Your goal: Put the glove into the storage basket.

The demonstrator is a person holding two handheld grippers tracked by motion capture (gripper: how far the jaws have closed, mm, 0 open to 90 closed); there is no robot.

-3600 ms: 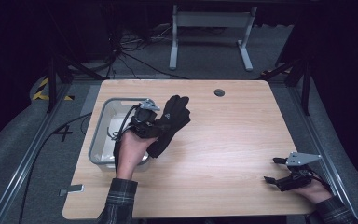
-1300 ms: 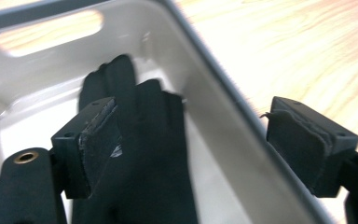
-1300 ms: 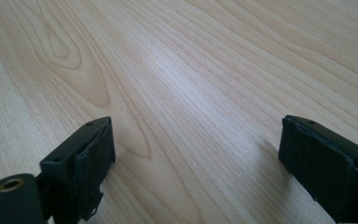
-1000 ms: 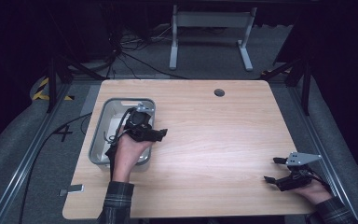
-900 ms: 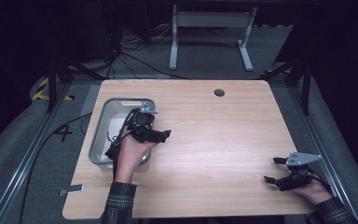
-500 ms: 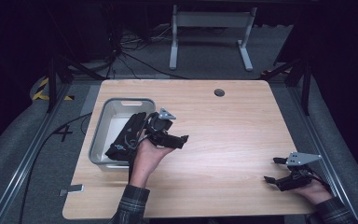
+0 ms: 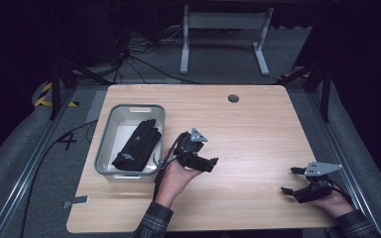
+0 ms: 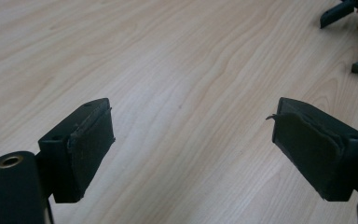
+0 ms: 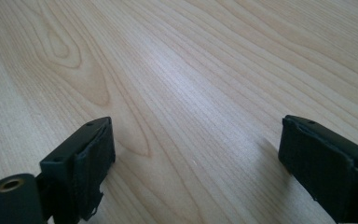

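A glove (image 7: 138, 146) is laid in the tray (image 7: 108, 140) at the table's (image 7: 258, 124) left side. The left gripper (image 7: 209, 163) is held just right of the tray, and the right gripper (image 7: 291, 180) near the table's right front corner.

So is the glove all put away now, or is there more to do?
It looks put away: the black glove lies inside the grey metal tray. Nothing is in hand: the left gripper is beside the tray with its fingers open and empty above the bare wooden table. The right gripper, also open, rests near the table's right edge. No other item waits on the table.
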